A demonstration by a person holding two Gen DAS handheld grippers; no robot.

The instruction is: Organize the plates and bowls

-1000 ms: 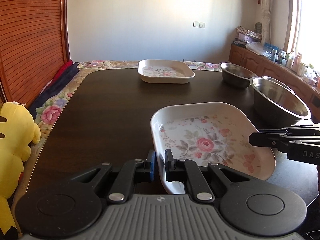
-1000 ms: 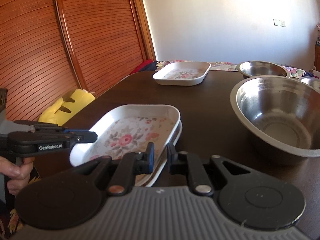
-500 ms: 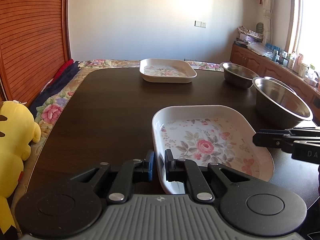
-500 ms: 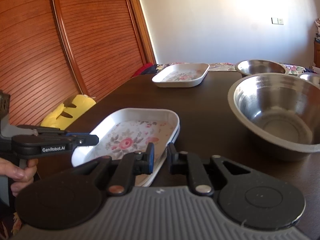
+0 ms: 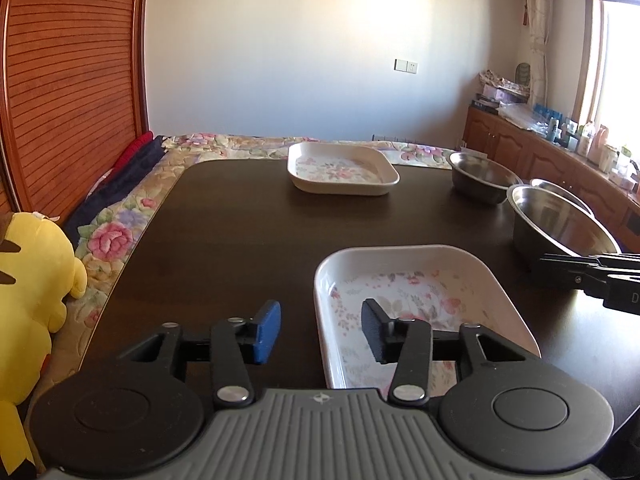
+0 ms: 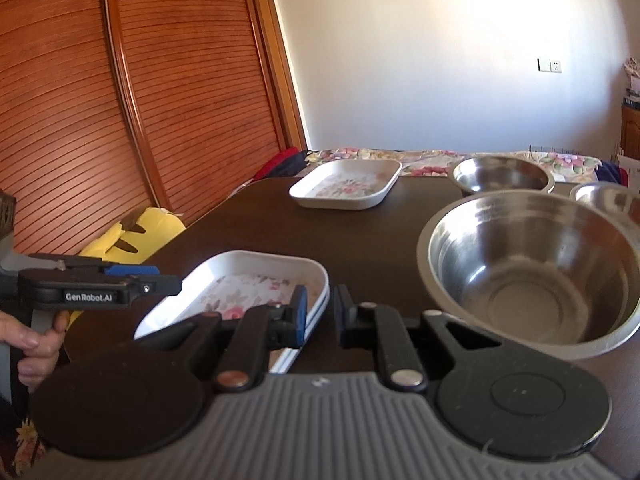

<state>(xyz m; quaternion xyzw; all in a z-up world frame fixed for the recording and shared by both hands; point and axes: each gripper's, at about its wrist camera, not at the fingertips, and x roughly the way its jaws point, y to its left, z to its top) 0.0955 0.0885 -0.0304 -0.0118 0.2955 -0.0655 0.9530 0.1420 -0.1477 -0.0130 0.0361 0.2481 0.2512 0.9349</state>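
Dark brown wood formed the table (image 5: 240,240), on which the dishes were spread. Nearest the cameras, a white floral plate (image 5: 420,276) was seen lying flat on the near right part of the table; in the right wrist view a second rim was visible beneath it, so it appeared to be stacked on another plate, though this could not be told for certain. The left gripper (image 5: 320,330) was held with its jaws spread wide, one blue-padded finger over bare table to the left of the plate's left rim and the other finger over the plate's floral bottom; nothing was gripped. The right gripper (image 6: 321,316) was seen with its jaws parted by a narrow gap around the plate's right rim, without the rim being visibly pinched; whether the pads touched it could not be told. A hand (image 6: 34,344) was seen on the handle of the left gripper at the left edge of the right wrist view.

A second floral plate (image 5: 342,172) was placed at the far edge of the table, well apart from the near one. To the right, a large steel bowl (image 6: 532,272) was set just beside the near plate, a smaller steel bowl (image 6: 502,174) was set farther back, and the rim of a third steel bowl (image 6: 608,198) was seen at the right, behind the large one. A yellow plush toy (image 5: 28,288) was seen lying left of the table on a floral bedspread (image 5: 112,236).
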